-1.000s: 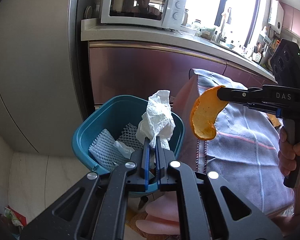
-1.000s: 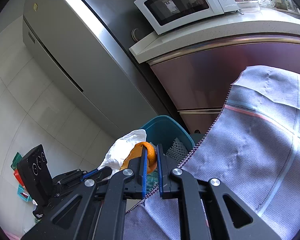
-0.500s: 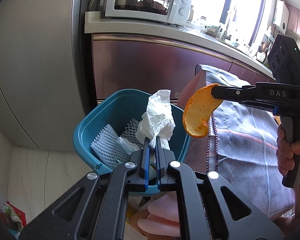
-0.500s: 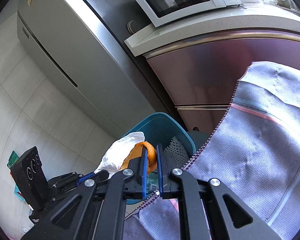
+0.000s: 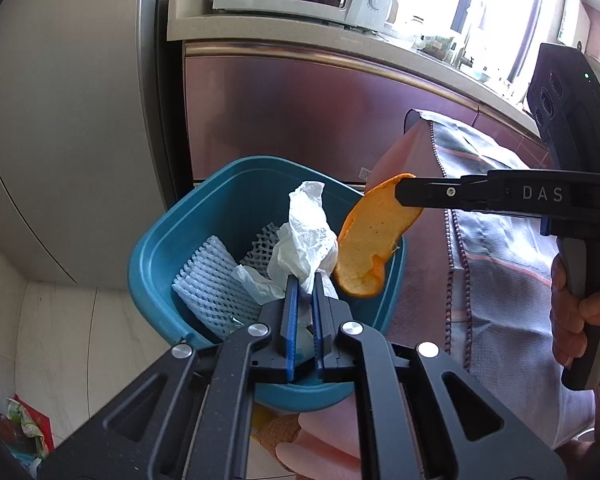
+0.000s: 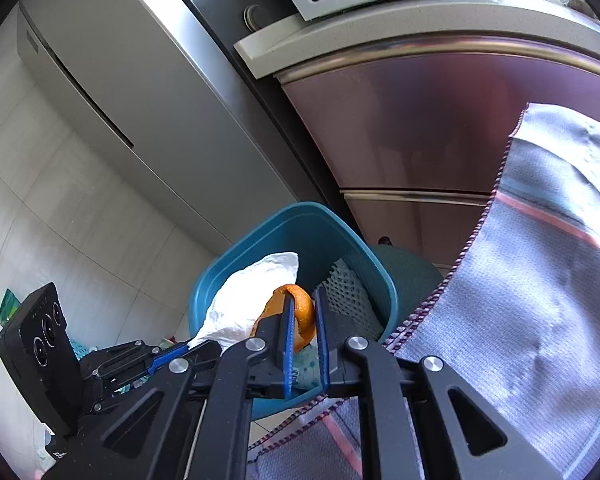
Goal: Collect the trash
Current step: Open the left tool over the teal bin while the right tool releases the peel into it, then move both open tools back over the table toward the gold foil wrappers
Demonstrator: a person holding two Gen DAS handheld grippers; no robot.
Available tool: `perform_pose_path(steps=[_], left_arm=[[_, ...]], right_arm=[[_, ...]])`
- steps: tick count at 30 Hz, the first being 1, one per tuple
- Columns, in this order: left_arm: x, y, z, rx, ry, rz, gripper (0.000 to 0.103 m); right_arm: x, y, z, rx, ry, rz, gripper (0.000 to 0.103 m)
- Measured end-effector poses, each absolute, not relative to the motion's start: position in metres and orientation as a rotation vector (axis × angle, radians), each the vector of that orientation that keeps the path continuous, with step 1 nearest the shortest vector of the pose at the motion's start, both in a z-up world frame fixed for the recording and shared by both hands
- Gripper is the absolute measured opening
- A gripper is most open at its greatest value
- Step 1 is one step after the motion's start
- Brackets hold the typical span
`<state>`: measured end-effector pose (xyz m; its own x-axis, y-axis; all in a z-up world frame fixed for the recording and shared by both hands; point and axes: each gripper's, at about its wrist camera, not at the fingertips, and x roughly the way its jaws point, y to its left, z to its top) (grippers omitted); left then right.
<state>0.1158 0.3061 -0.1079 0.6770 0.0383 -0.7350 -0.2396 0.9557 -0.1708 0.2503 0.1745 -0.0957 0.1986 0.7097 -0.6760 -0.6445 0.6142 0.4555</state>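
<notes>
Over the teal bin (image 5: 156,256), now nearer, my left claw (image 5: 305,280) pinches a crumpled tissue (image 5: 306,236); my right claw (image 6: 302,312) grips orange peel (image 5: 370,248), now above the rim; both seem ready to drop.

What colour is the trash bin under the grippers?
Teal blue; the trash bin shows best in the left wrist view.

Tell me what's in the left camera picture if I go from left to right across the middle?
White foam net → crumpled tissue in the left gripper → orange peel → right gripper → striped cloth.
</notes>
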Motion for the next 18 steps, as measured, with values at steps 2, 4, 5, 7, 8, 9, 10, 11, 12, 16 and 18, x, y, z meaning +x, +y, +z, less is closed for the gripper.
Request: perform_pose_path(steps=[2, 4, 5, 7, 8, 9, 10, 11, 12, 16, 18], left_arm=[[0.121, 0.306, -0.112, -0.267, 0.819, 0.161, 0.008], [0.127, 0.304, -0.116, -0.266, 0.825, 0.16, 0.012], [0.13, 0.303, -0.118, -0.271, 0.832, 0.159, 0.015], [0.134, 0.302, -0.123, -0.276, 0.841, 0.154, 0.026], [0.136, 0.3, -0.125, -0.273, 0.844, 0.157, 0.026], [0.137, 0.299, -0.126, -0.269, 0.846, 0.157, 0.026], [0.137, 0.297, -0.125, -0.265, 0.844, 0.157, 0.026], [0.137, 0.294, -0.124, -0.261, 0.839, 0.156, 0.026], [0.135, 0.292, -0.123, -0.258, 0.832, 0.157, 0.026], [0.129, 0.286, -0.109, -0.252, 0.786, 0.15, 0.03], [0.124, 0.281, -0.097, -0.247, 0.75, 0.132, 0.032]], right_arm=[[0.253, 0.178, -0.099, 0.069, 1.0, 0.937, 0.012], [0.254, 0.181, -0.102, 0.064, 1.003, 0.921, 0.014], [0.254, 0.181, -0.103, 0.067, 1.006, 0.918, 0.016], [0.253, 0.179, -0.103, 0.071, 0.999, 0.912, 0.017], [0.252, 0.177, -0.103, 0.072, 0.994, 0.912, 0.021], [0.251, 0.176, -0.102, 0.071, 0.987, 0.912, 0.021], [0.25, 0.175, -0.1, 0.073, 0.982, 0.916, 0.021], [0.248, 0.172, -0.098, 0.079, 0.976, 0.918, 0.021], [0.247, 0.169, -0.097, 0.086, 0.969, 0.922, 0.021], [0.234, 0.146, -0.083, 0.089, 0.915, 0.946, 0.022], [0.227, 0.128, -0.075, 0.088, 0.882, 0.958, 0.026]])
